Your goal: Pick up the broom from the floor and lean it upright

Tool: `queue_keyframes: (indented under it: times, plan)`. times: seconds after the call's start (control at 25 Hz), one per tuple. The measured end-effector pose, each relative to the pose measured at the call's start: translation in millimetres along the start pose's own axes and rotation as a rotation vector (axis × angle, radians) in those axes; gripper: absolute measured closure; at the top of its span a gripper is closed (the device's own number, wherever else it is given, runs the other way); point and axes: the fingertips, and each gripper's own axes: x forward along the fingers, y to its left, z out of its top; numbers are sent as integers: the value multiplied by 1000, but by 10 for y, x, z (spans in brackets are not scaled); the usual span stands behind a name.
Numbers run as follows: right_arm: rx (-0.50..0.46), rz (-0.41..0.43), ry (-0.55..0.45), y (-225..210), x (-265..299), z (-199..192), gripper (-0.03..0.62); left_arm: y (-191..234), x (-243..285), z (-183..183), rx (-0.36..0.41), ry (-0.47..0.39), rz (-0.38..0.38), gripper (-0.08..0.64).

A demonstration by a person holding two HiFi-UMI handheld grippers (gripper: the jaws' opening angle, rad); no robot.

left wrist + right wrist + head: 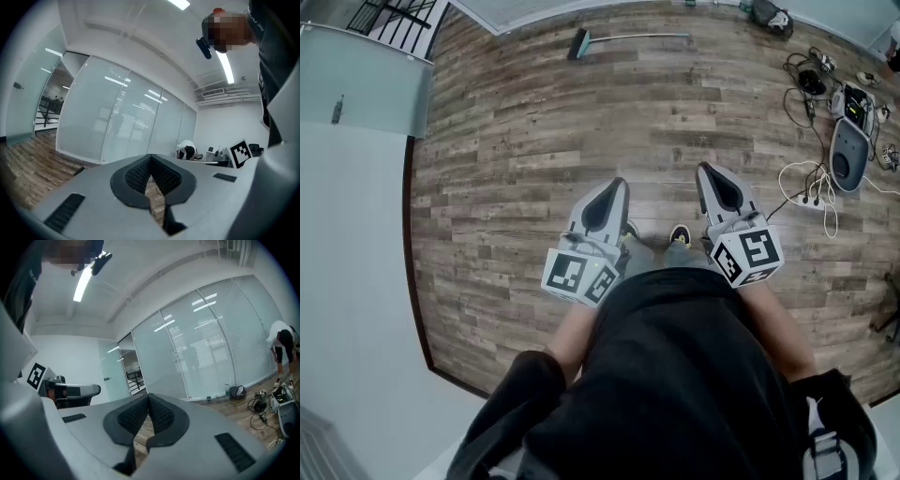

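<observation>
Broom (628, 37) lies flat on wood floor (516, 141) at the far side, well apart from both grippers. Left gripper (614, 187) and right gripper (709, 173) closed, empty (held out roughly level). Dark bag (772, 17) near the broom handle's end, contents hidden.

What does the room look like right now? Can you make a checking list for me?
Surface: wooden floor.
Job's things: broom lying flat far ahead, untouched.
Clutter: bag and grey gadget at the right.
Grippers: left gripper and right gripper both shut, holding nothing.
Cables: white cord and black cords on the floor.
Surroundings: glass walls; a person bending over.
</observation>
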Motion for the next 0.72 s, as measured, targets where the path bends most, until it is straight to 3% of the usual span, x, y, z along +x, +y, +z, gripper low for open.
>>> queue_keyframes:
  times: [0.72]
  plan:
    - [124,-35,-67,-434,62,100,576,-91,322,35,7,12,-39,538]
